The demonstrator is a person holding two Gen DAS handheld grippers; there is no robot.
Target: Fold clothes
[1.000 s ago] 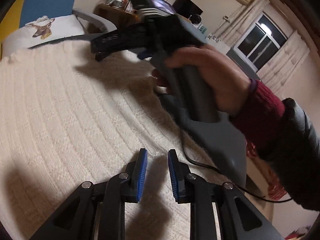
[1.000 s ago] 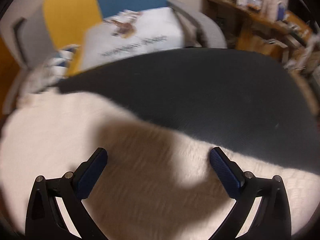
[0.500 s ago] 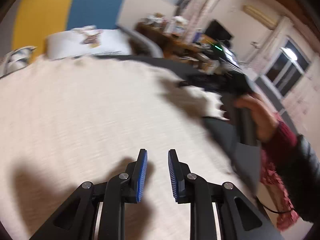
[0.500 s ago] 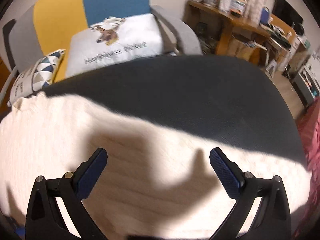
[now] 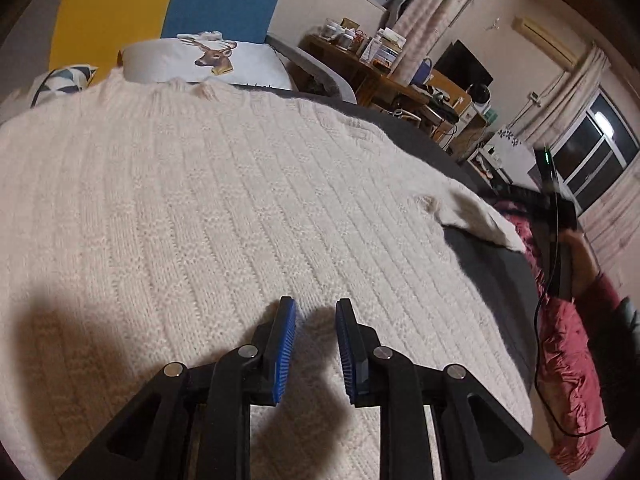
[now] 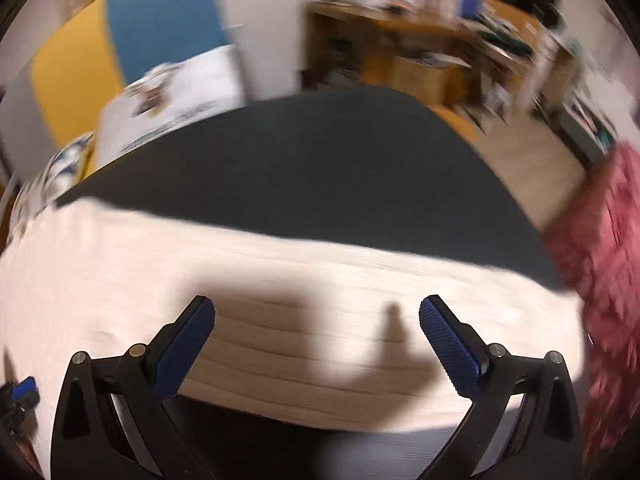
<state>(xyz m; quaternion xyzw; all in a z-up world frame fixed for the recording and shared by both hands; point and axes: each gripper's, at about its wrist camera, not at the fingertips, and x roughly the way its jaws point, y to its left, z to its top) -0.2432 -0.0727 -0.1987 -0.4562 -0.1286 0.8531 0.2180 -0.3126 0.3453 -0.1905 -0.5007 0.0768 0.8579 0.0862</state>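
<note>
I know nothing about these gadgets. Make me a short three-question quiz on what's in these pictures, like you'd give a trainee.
1. True or false: the left tool is clamped on the cream knitted sweater.
2. Which tool has its blue pads spread wider apart: A) left, B) right?
3. What animal is printed on the white pillow beyond the sweater?

Key:
1. False. Its pads stand narrowly apart above the knit with nothing between them.
2. B. The right tool's pads stand wide apart and hold nothing.
3. A deer's head with antlers.
</note>
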